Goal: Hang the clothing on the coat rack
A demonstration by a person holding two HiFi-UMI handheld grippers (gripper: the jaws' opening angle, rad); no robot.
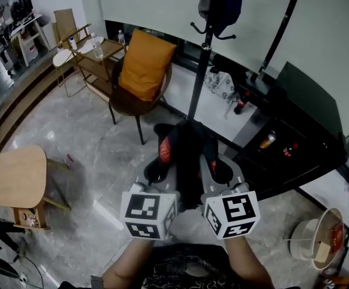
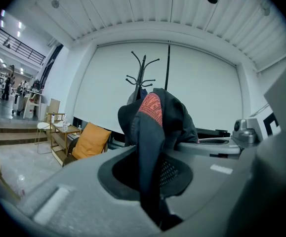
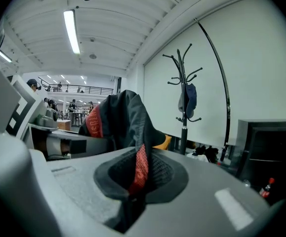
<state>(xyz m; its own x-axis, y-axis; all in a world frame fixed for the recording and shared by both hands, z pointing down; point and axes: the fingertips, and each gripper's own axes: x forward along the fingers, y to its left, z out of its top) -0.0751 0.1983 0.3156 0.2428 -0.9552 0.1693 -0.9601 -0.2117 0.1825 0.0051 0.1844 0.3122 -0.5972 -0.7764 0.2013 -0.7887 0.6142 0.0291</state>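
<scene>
Left gripper view: the left hand-held gripper [image 2: 155,201] is clamped on a fold of the dark garment [image 2: 155,117], whose red patterned patch rises just ahead of the jaws. The right gripper view shows the right hand-held gripper [image 3: 133,191] pinching a red-lined strip of the same cloth. Only the head view shows both side by side, with the garment bunched just beyond them. Farther ahead stands the coat rack [image 1: 201,71], a dark cap [image 1: 220,2] on its hooks. A chair [image 1: 144,65] with an orange cushion sits to its left.
</scene>
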